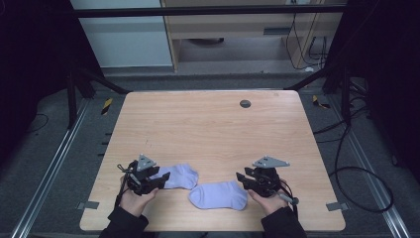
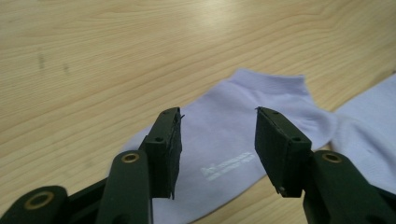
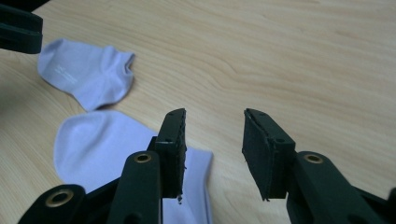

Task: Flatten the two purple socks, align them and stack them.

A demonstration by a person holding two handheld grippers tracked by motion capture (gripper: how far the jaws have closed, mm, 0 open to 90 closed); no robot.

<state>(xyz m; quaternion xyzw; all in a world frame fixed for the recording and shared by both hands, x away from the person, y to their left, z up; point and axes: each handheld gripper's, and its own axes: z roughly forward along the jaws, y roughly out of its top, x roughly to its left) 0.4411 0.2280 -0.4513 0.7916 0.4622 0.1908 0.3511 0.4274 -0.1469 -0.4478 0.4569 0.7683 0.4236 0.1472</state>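
Two pale lilac ankle socks lie flat near the table's front edge. The left sock (image 1: 179, 176) (image 2: 233, 140) (image 3: 86, 70) sits just ahead of my left gripper (image 1: 162, 178) (image 2: 218, 140), which is open with its jaws spread over the sock's toe end. The right sock (image 1: 219, 195) (image 3: 100, 149) lies beside it, its toe almost touching the left sock; its edge also shows as a lilac patch (image 2: 373, 126). My right gripper (image 1: 241, 178) (image 3: 212, 149) is open at that sock's cuff end, with bare wood between its jaws.
The wooden table (image 1: 208, 129) has a small dark round disc (image 1: 245, 103) near its far edge. Dark frame bars and floor cables surround the table. Both hands rest at the front edge.
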